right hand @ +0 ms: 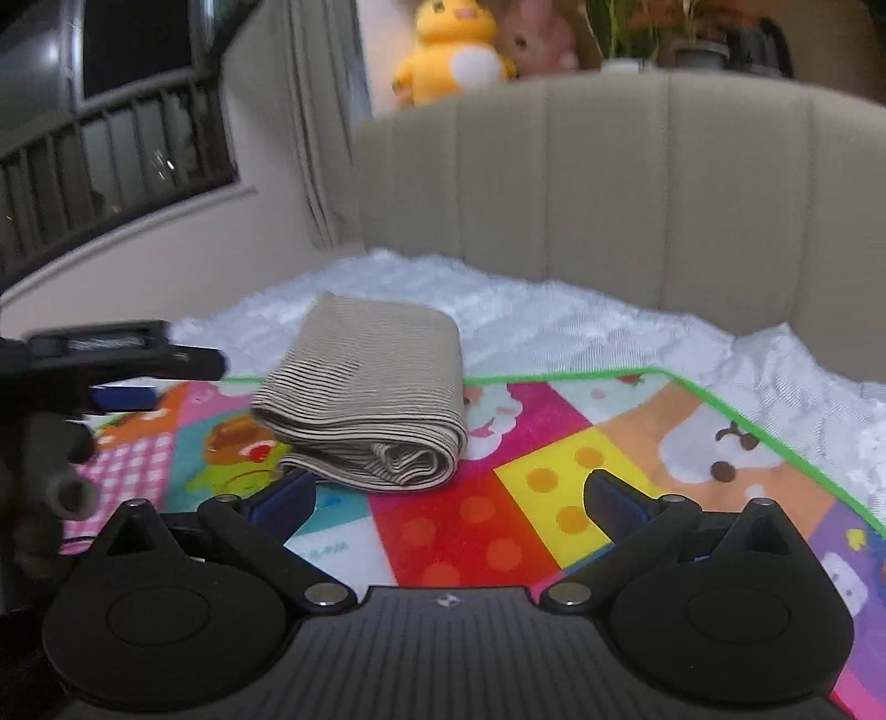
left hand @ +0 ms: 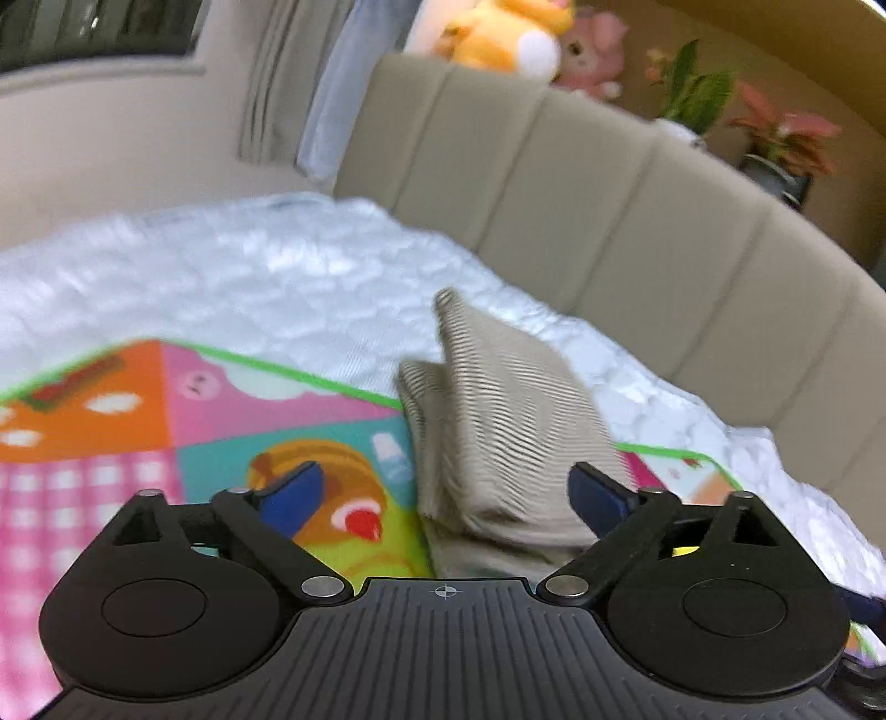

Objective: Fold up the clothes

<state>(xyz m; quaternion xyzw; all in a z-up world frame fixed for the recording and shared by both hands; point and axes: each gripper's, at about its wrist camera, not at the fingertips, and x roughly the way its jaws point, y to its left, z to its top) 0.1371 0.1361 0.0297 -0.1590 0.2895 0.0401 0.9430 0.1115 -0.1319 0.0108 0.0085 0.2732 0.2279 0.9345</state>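
A beige ribbed garment [right hand: 365,404] lies folded into a thick bundle on the colourful play mat [right hand: 637,443]. It also shows in the left wrist view [left hand: 498,437], blurred, just in front of the fingers. My left gripper [left hand: 448,493] is open and holds nothing, with the garment between and beyond its blue fingertips. It also appears at the left edge of the right wrist view [right hand: 111,382]. My right gripper [right hand: 448,493] is open and empty, just short of the bundle's rolled front edge.
The mat [left hand: 166,410] lies on a white quilted bed cover [right hand: 554,327]. A beige padded headboard [right hand: 609,183] stands behind. Plush toys [right hand: 459,50] and potted plants [left hand: 786,138] sit above it. A window with bars [right hand: 111,155] is at the left.
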